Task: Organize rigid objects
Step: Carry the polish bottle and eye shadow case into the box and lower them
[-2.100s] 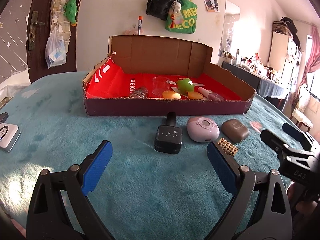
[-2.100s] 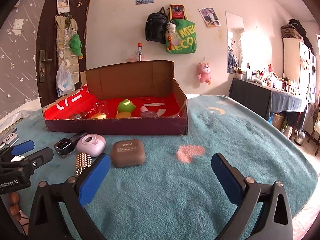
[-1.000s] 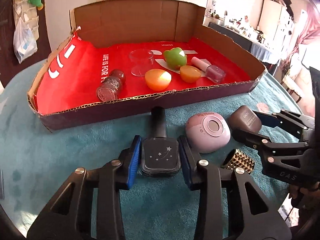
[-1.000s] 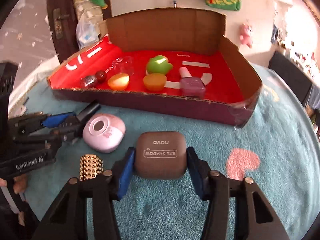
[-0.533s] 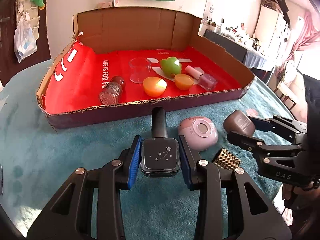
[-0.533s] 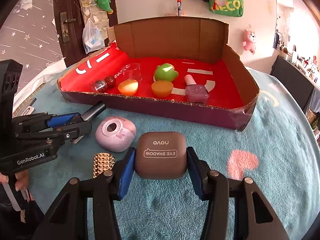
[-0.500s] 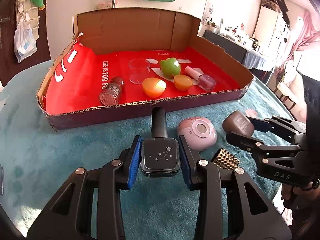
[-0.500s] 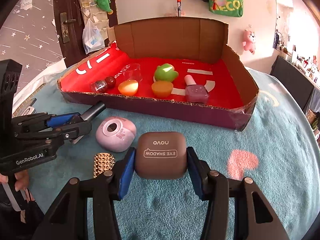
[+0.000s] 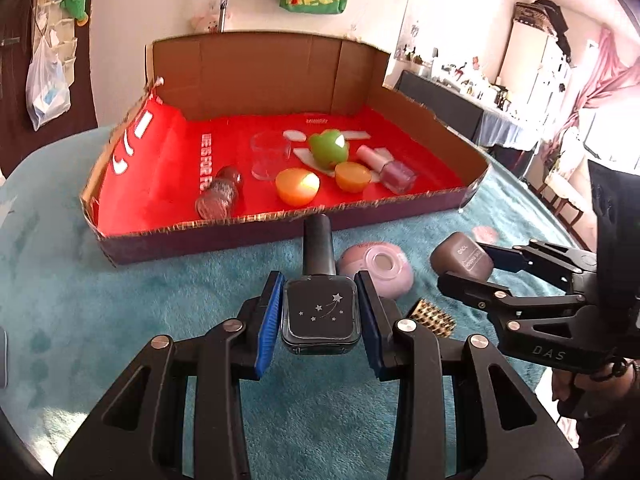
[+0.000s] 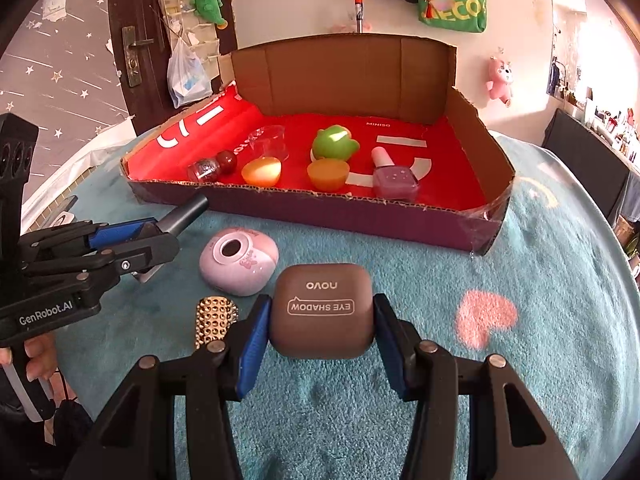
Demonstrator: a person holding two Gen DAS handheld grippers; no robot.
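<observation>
The left gripper (image 9: 320,312) is clamped on a square dark nail-polish bottle with a black cap (image 9: 319,304). The right gripper (image 10: 320,320) is clamped on a rounded brown eye-shadow case (image 10: 322,310). Both items sit in front of the open cardboard box with a red lining (image 9: 280,236), above a fluffy teal blanket (image 9: 120,320). A pink rounded compact (image 10: 239,266) and a gold studded tube (image 10: 214,320) lie between them. A green bag (image 10: 452,4) hangs on the pale wall behind.
</observation>
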